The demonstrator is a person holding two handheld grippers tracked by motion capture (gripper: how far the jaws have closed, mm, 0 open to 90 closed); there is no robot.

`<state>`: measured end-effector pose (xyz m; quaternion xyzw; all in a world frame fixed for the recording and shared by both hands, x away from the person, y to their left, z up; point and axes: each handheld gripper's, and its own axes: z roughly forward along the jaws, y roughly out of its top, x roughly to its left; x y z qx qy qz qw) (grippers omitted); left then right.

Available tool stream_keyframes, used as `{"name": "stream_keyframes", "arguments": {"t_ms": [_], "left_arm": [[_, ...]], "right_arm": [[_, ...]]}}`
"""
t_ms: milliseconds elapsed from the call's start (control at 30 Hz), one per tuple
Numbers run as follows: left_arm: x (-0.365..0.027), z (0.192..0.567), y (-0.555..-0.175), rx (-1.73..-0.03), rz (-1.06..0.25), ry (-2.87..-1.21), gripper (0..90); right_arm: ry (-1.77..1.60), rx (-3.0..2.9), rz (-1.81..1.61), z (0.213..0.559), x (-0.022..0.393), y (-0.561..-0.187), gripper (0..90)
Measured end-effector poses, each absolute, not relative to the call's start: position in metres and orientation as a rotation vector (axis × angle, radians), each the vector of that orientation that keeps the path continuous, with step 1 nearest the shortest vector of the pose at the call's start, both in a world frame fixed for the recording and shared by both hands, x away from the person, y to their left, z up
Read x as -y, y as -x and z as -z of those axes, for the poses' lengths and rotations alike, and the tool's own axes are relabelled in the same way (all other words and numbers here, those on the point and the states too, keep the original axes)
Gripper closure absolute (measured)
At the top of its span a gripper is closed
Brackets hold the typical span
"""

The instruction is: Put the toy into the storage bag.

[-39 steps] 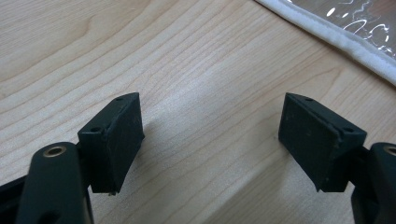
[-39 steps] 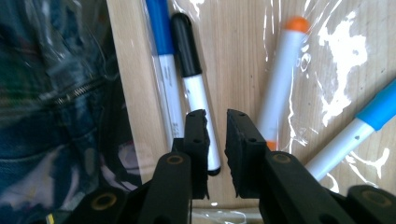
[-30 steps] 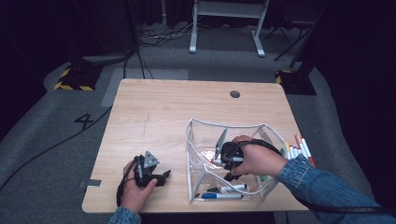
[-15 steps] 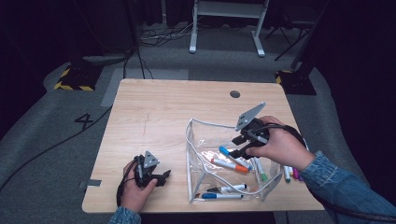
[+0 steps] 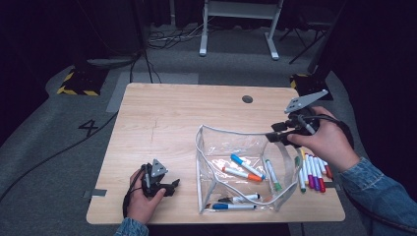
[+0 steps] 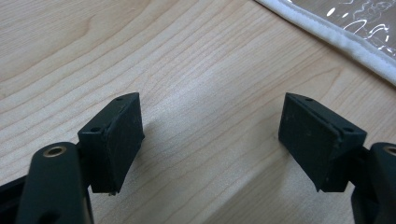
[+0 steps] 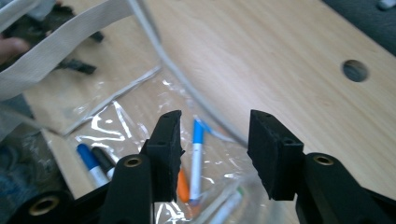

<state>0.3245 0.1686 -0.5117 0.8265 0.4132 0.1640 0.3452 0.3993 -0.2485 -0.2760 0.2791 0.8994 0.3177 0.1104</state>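
Hovering empty above the clear plastic pouch (image 5: pixel 236 169) on the wooden desk (image 5: pixel 172 123), right tongs (image 5: pixel 276 137) spread, just been closing partway. Resting spread beside the pouch's left edge, left tongs (image 5: pixel 173 185) gripping nothing.

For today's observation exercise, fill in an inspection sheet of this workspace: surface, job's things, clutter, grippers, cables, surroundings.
Surface: wooden table, round hole near far edge.
Job's things: clear pouch standing open, several markers inside, among them a blue-capped marker; loose markers in a row to its right.
Clutter: nothing seen.
Grippers: left gripper open, empty, low over the table; right gripper empty above pouch rim, jaws just been closing.
Cables: floor cables.
Surroundings: grey floor, hazard tape, white frame.
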Motion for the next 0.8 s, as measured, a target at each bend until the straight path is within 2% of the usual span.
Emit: {"name": "stream_keyframes", "arguments": {"t_ms": [233, 367, 800], "left_arm": [[-0.169, 0.512, -0.324, -1.073, -0.426, -2.146, 22.3], [-0.169, 0.512, -0.324, -1.073, -0.426, -2.146, 22.3], [-0.169, 0.512, -0.324, -1.073, -0.426, -2.146, 22.3]], "right_arm": [[-0.965, -2.525, -0.925, 0.272, 0.285, -0.414, 58.2], [-1.056, -2.501, -0.886, 0.281, 0.302, -0.423, 58.1], [-1.211, -2.574, -0.829, 0.348, 0.320, -0.436, 52.3]]}}
